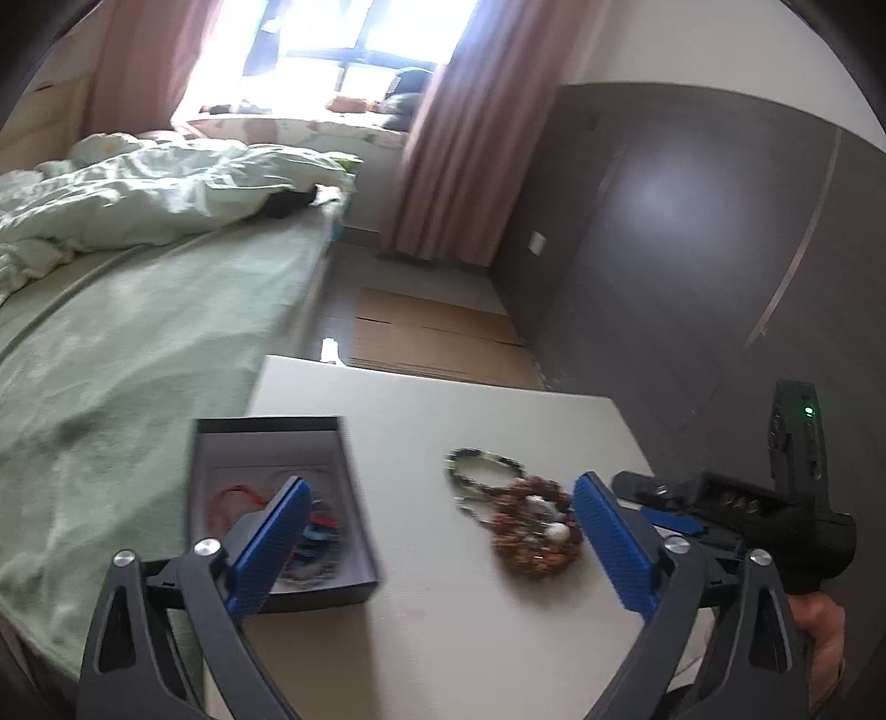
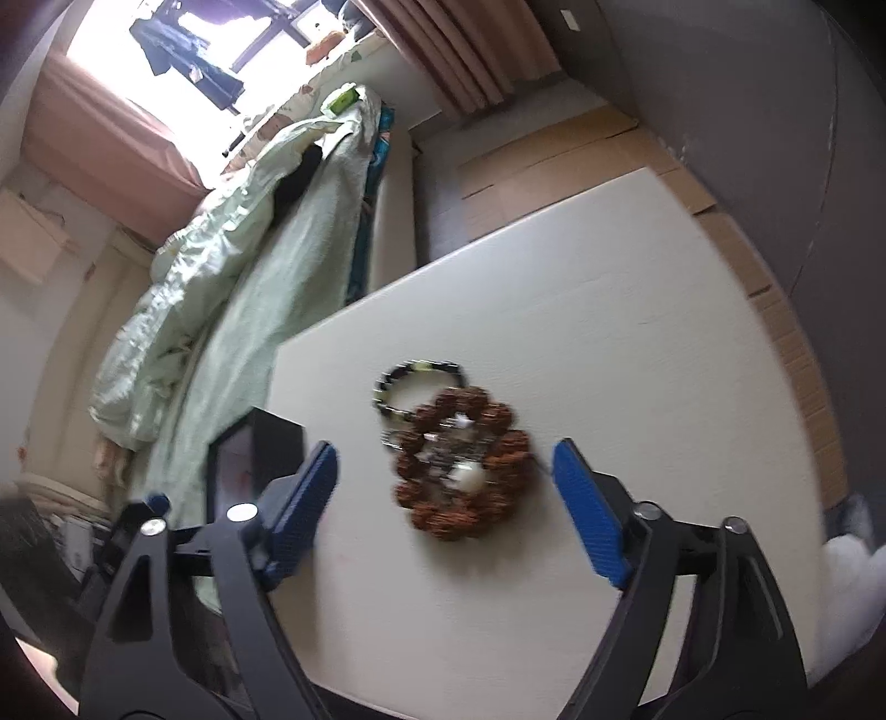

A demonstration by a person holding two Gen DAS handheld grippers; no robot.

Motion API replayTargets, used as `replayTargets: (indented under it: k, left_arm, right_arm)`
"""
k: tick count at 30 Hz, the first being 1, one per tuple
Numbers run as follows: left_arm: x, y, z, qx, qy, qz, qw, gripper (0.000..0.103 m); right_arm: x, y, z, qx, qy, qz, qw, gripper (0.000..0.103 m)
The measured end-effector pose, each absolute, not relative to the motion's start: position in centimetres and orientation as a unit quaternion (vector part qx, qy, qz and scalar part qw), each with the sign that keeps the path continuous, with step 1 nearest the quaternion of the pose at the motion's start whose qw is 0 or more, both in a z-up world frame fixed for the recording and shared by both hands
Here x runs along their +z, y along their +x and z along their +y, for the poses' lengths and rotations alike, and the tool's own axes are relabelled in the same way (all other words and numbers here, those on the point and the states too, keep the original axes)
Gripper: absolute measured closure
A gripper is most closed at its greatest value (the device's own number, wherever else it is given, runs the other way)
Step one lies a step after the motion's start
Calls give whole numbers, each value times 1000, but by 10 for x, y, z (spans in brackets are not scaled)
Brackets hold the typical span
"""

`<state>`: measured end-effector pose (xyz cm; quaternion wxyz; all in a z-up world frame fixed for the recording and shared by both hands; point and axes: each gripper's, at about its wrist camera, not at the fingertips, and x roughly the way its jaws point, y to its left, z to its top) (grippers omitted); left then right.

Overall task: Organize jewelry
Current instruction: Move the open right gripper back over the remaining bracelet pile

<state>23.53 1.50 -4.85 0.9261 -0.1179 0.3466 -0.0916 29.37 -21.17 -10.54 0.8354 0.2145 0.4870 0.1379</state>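
Bedroom, daylight. Bright window (image 1: pixel 332 39) at the far end, overexposed, with pink curtains (image 1: pixel 443 166) on both sides. Cluttered window ledge (image 1: pixel 310 119) below it. Bed (image 1: pixel 138 343) along the left under a pale green sheet; rumpled green quilt (image 1: pixel 127 194) heaped toward the window end. Dark grey wall panels (image 1: pixel 692 232) on the right, a pale strip running across them. Flattened cardboard (image 1: pixel 437 338) lies on the floor between bed and grey wall. White tabletop (image 2: pixel 637 310) in the foreground, just beside the bed edge.
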Motion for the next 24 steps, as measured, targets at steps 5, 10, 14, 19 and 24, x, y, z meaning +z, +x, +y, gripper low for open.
replayTargets:
  k: [5,10,14,19,24]
  left_arm:
    - [-59,258,-8,-120,-113,378,911,30]
    - [-69,278,-23,-137,-116,394,902,45]
    - [-80,281,-23,-144,-131,398,896,52]
    - [-92,284,-19,-142,-152,405,890,57]
    - [-97,285,-22,-138,-147,404,892,59]
  right_arm:
    - [-122,291,-232,126,197,503,832,44]
    - [-139,294,-242,128,222,519,815,56]
    - [-148,297,-243,138,241,531,801,62]
    - [-155,302,-237,148,254,543,786,64]
    - [-158,310,-217,137,231,556,787,69]
